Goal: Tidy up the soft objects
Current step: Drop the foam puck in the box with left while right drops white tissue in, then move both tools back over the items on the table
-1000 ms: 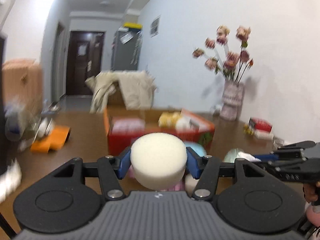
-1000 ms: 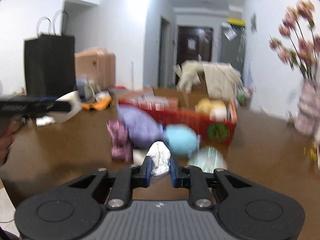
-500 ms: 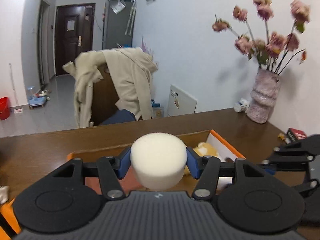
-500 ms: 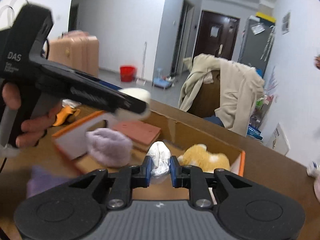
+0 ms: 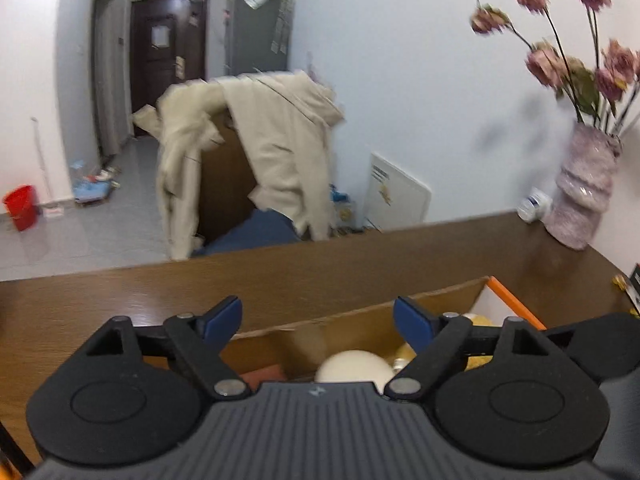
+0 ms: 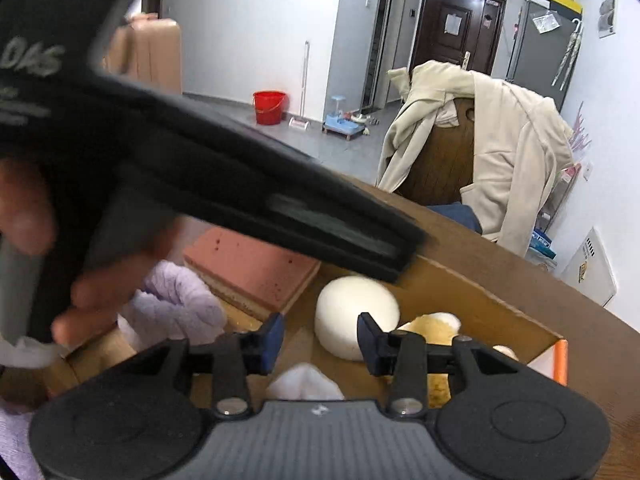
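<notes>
Cardboard box [image 6: 472, 296] with orange trim, standing on the brown desk [image 5: 280, 280], already receives both items: the white foam puck [image 6: 354, 322] lies on the box floor beside a yellow plush toy [image 6: 434, 326], and the white cloth wad [image 6: 304, 386] rests just below your right gripper [image 6: 320, 338]. Both pairs of jaws have just been opening; the left gripper [image 5: 318, 320] stands wide apart with nothing between its pads, the right partly apart and likewise clear of the cloth. Lift each gripper straight up before swinging away, so that no fingertip snags the soft pieces or the box wall.
</notes>
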The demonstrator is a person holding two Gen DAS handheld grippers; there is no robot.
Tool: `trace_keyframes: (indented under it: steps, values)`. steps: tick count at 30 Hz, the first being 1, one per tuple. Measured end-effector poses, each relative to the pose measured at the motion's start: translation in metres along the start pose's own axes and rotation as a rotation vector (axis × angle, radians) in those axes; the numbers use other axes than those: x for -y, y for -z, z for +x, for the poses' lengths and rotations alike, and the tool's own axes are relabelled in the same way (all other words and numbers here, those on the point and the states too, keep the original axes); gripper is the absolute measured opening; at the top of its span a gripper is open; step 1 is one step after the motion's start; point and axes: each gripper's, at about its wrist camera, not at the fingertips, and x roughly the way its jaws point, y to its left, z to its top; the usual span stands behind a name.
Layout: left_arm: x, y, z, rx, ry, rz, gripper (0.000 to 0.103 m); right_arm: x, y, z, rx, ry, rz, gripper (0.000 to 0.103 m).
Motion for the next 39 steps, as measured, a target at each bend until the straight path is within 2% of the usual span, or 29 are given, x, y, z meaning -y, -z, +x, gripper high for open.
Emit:
trace_keyframes:
  steps: [3,5,8,10,12,15,18,20,23,26,30,32,35,37,39]
  values:
    - [-0.008,-0.003,-0.041,0.080,-0.023,-0.013,0.098,0.001,-0.001,-0.025,0.044,0.027,0.010,0.044]
    - [-0.011,-0.002,-0.074,0.136,-0.045,-0.010,0.099,0.001,-0.001,-0.048,0.075,0.040,0.023,0.047]
    - [-0.012,0.001,-0.122,0.178,-0.081,0.000,0.101,-0.004,0.000,-0.086,0.115,0.060,0.029,0.048]
    - [-0.012,0.010,-0.155,0.198,-0.100,0.004,0.103,-0.008,0.005,-0.115,0.154,0.075,0.023,0.053]
    - [-0.015,0.030,-0.191,0.206,-0.113,0.019,0.103,-0.016,0.017,-0.147,0.208,0.089,0.033,0.057]
    - [-0.020,0.070,-0.244,0.202,-0.128,0.008,0.103,-0.032,0.050,-0.199,0.273,0.099,0.041,0.057]
    - [-0.023,0.114,-0.296,0.205,-0.132,0.014,0.103,-0.046,0.088,-0.245,0.327,0.103,0.074,0.063]
    - [-0.021,0.146,-0.326,0.229,-0.138,0.027,0.103,-0.059,0.117,-0.270,0.353,0.108,0.097,0.067]
    - [-0.019,0.200,-0.365,0.311,-0.116,0.015,0.103,-0.082,0.163,-0.297,0.372,0.090,0.107,0.072]
    - [-0.011,0.246,-0.386,0.345,-0.122,-0.018,0.103,-0.106,0.211,-0.308,0.377,0.066,0.058,0.073]
    - [-0.005,0.287,-0.398,0.377,-0.116,-0.065,0.103,-0.137,0.257,-0.301,0.344,0.105,0.011,0.075]
    - [-0.005,0.297,-0.396,0.385,-0.077,-0.074,0.103,-0.146,0.269,-0.295,0.345,0.097,0.005,0.076]
    - [0.001,0.297,-0.383,0.357,-0.099,-0.049,0.103,-0.153,0.279,-0.290,0.355,0.082,0.065,0.077]
    - [0.001,0.299,-0.376,0.345,-0.096,-0.052,0.103,-0.159,0.287,-0.287,0.382,0.087,0.072,0.088]
    - [0.000,0.301,-0.368,0.317,-0.088,-0.069,0.103,-0.163,0.294,-0.283,0.409,0.083,0.070,0.089]
